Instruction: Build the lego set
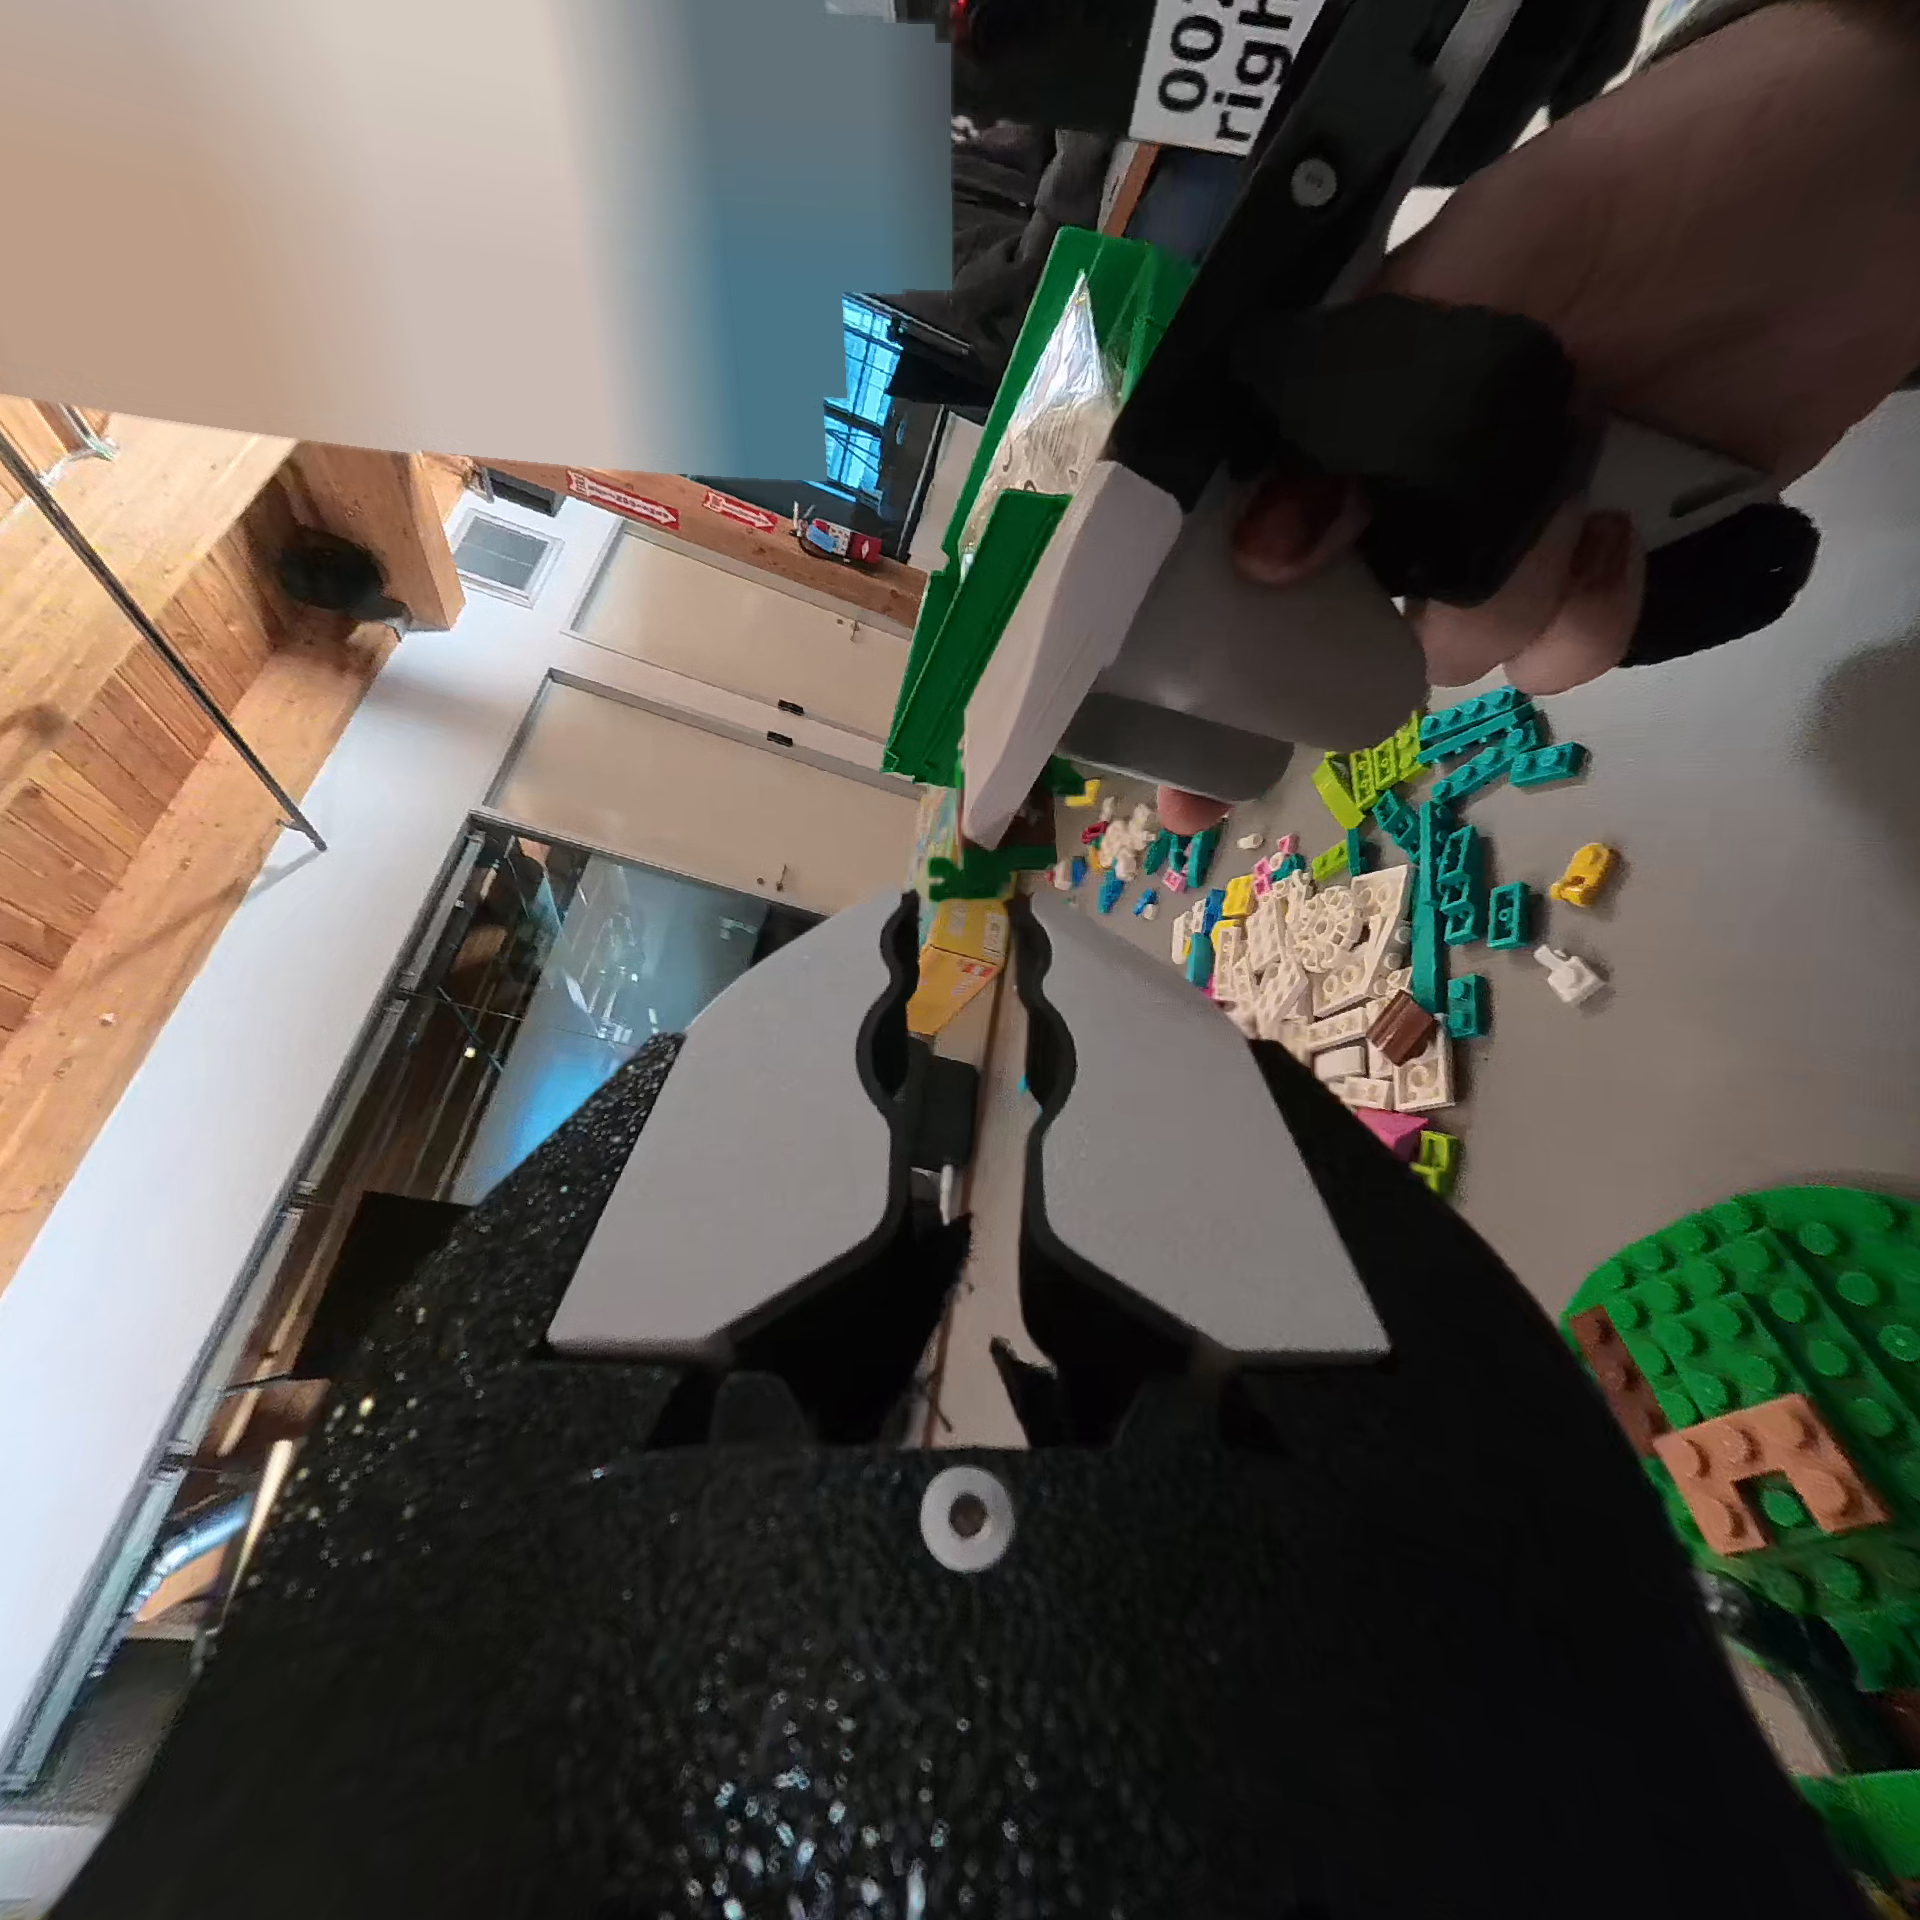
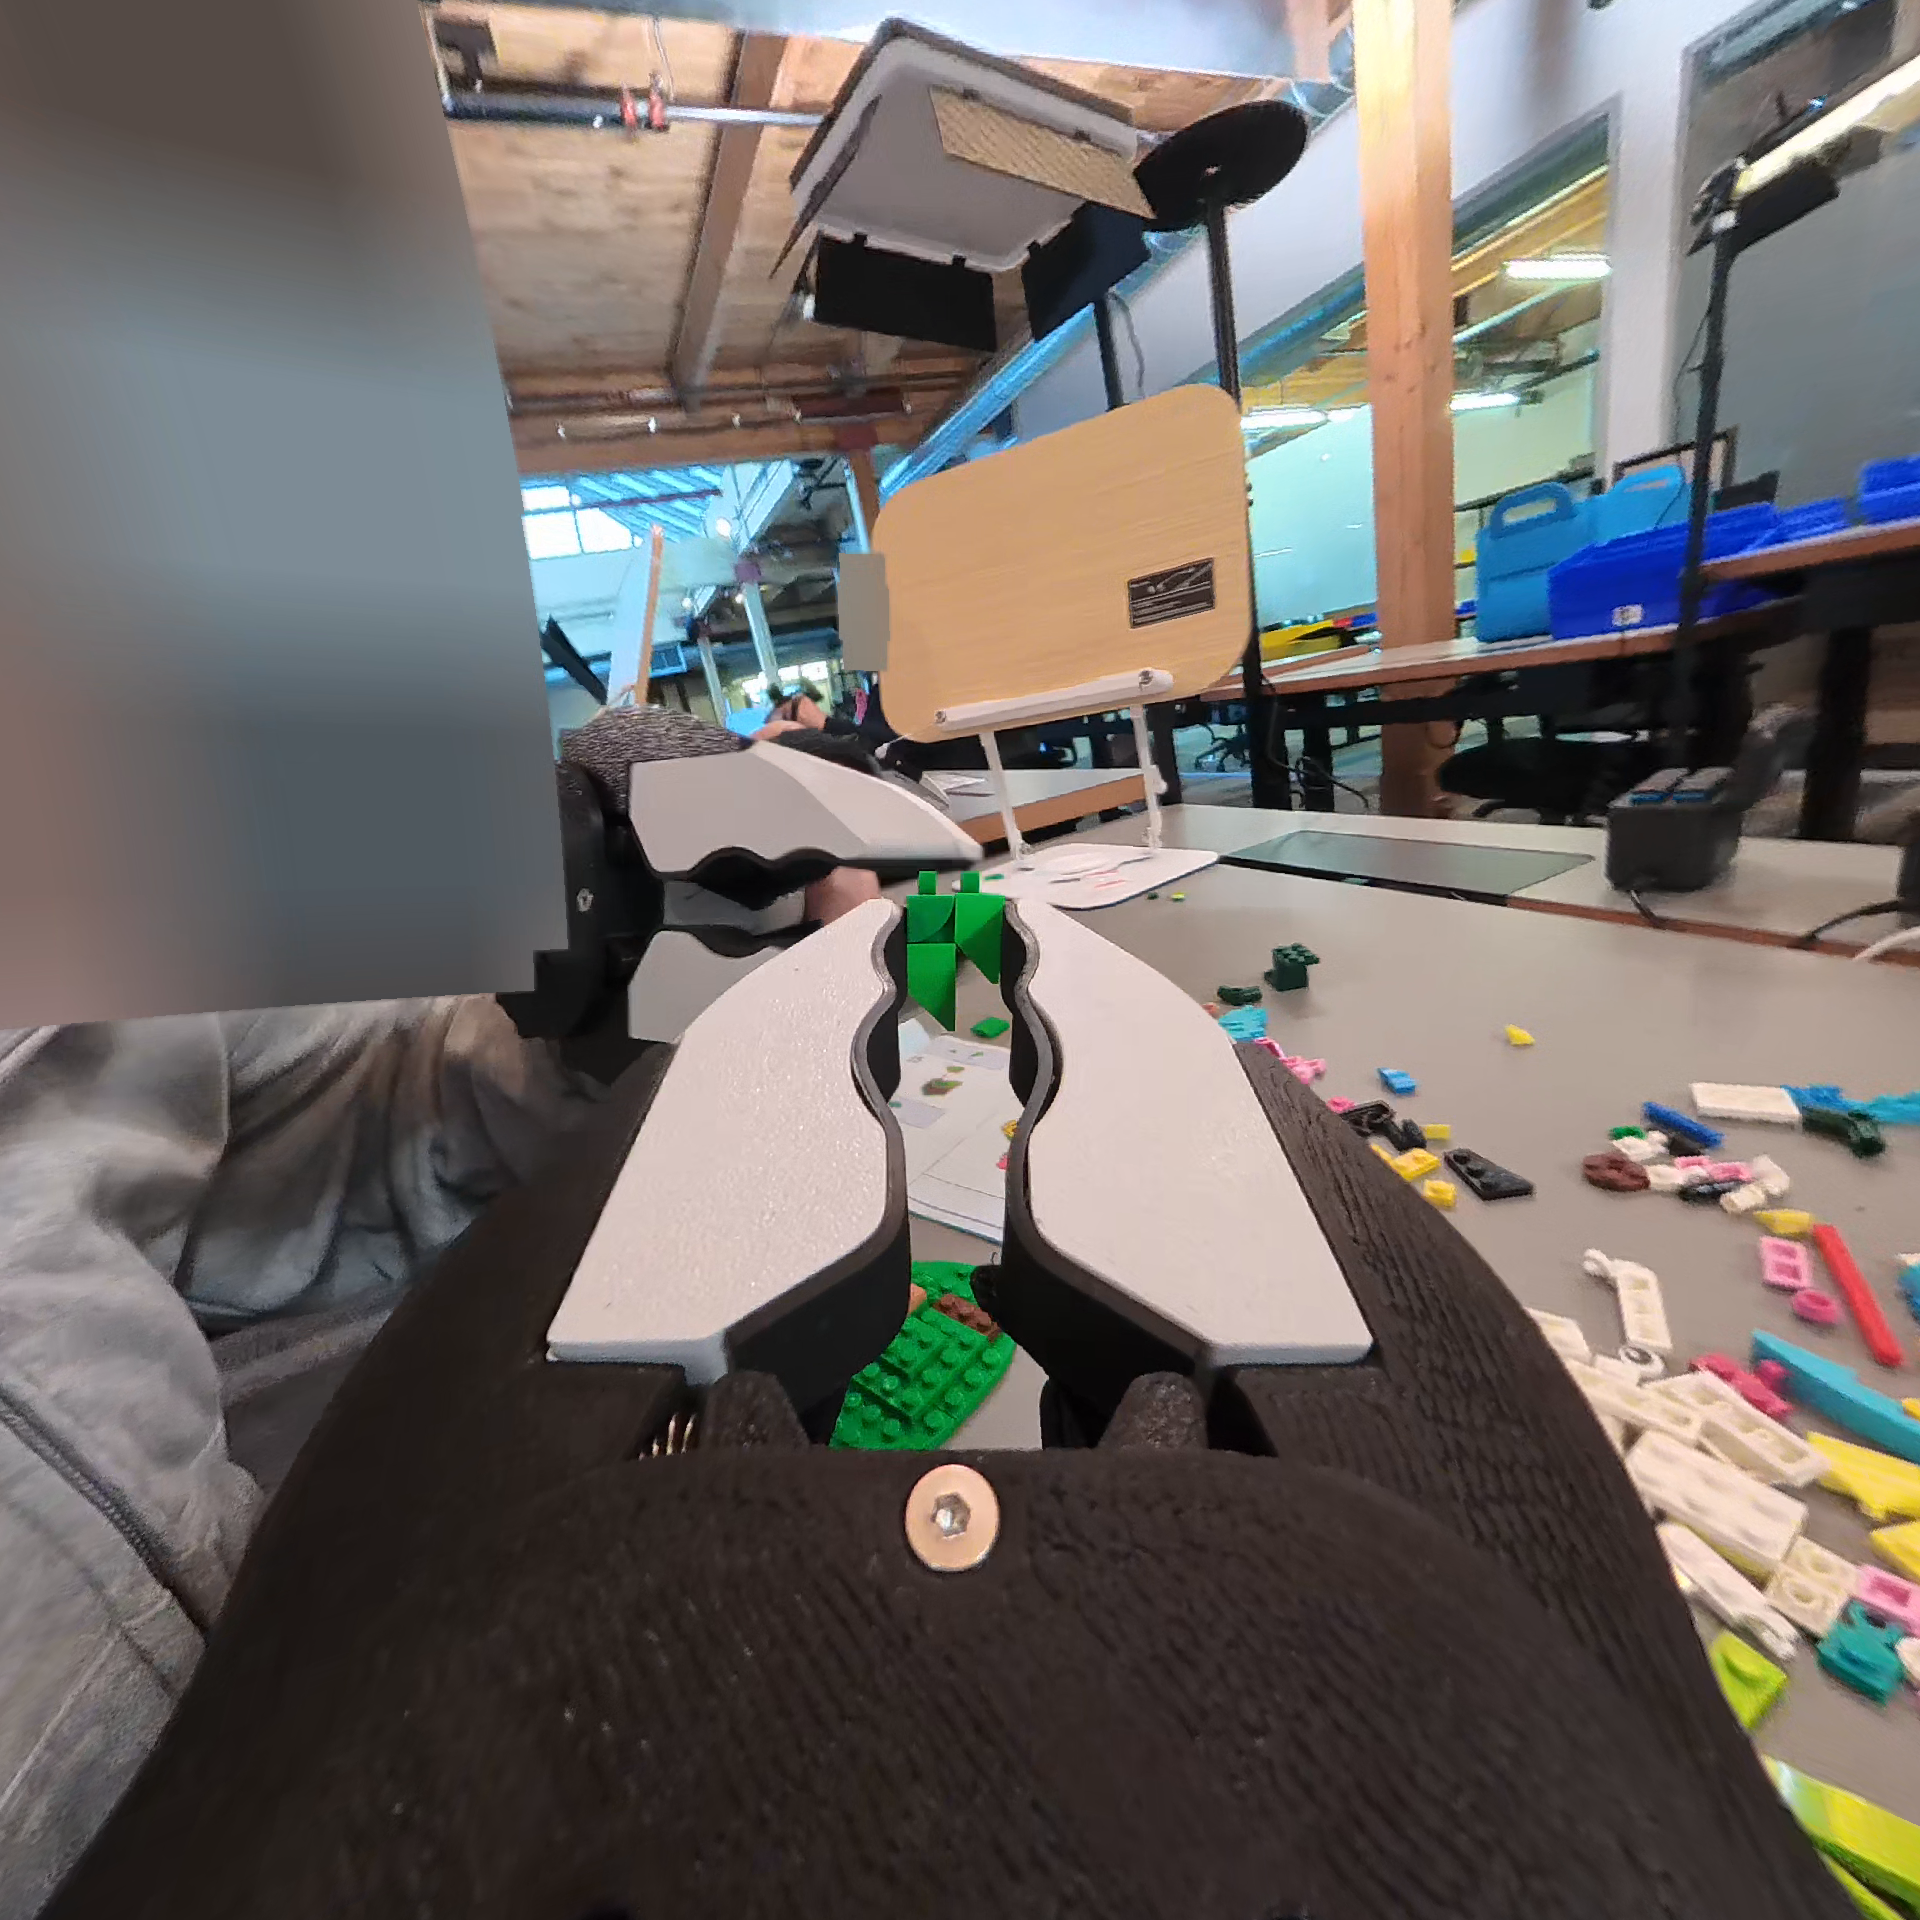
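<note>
Fingers (image 2: 1023,940) of the right gripper (image 2: 953,925) pinch a green brick cluster (image 2: 951,951).

Grippers: 2, the left gripper (image 1: 966,914) and the right gripper (image 2: 951,920), each with two grey fingers.
Green brick assembly (image 2: 951,951): 1, clamped between the right gripper's pads, two studs on top.
Green baseplate (image 2: 925,1371): 1, below the right gripper's fingers, with brown plates on it.
Wooden board on white stand (image 2: 1060,582): 1, ahead of the right gripper.
Loose bricks (image 2: 1714,1455): too many to count; right of the right gripper, mixed colours.
Yellow boxes (image 1: 961,961): 2 seen through the left gripper's gap.
</note>
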Tool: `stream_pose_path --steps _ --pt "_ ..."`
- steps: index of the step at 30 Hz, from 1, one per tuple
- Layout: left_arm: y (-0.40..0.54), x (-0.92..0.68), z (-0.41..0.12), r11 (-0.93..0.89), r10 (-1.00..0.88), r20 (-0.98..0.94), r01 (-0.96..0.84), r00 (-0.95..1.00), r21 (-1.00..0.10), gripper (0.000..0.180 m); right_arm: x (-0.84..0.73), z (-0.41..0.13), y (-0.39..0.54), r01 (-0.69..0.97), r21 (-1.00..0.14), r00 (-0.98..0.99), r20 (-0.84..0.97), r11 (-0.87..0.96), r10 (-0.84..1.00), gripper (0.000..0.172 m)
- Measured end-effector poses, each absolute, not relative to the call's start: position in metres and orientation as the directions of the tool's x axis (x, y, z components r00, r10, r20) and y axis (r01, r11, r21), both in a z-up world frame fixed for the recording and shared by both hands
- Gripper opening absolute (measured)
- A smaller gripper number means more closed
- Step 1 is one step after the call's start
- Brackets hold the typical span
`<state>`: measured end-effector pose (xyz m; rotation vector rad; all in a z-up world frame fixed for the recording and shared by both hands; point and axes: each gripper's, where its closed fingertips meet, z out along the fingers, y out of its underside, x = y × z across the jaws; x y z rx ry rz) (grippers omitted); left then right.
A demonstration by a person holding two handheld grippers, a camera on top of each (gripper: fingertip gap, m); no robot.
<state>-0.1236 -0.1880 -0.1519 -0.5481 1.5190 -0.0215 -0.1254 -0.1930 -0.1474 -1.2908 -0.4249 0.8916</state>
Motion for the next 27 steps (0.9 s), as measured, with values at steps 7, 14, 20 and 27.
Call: stream_pose_path --steps 7,14,20,27 --pt "-0.166 -0.153 -0.145 0.718 -0.562 -0.815 -0.406 0.14 -0.565 0.053 -0.113 -0.157 -0.186 -0.27 -0.963 0.628 -0.173 0.004 0.758 0.015" --pt "-0.178 -0.226 -0.147 0.428 -0.818 -0.54 -0.418 0.196 -0.801 0.067 -0.145 -0.195 -0.196 0.092 -0.996 0.55 0.045 -0.006 0.834 0.015" --pt "-0.207 -0.26 -0.199 0.194 -0.922 -0.326 -0.483 0.207 -0.854 0.073 -0.182 -0.229 -0.217 0.386 -0.922 0.426 0.216 0.039 0.878 0.015" --pt "-0.229 -0.262 -0.207 0.072 -0.958 -0.16 -0.339 0.239 -0.938 0.067 -0.2 -0.235 -0.224 0.521 -0.84 0.407 0.402 0.153 0.82 0.015"
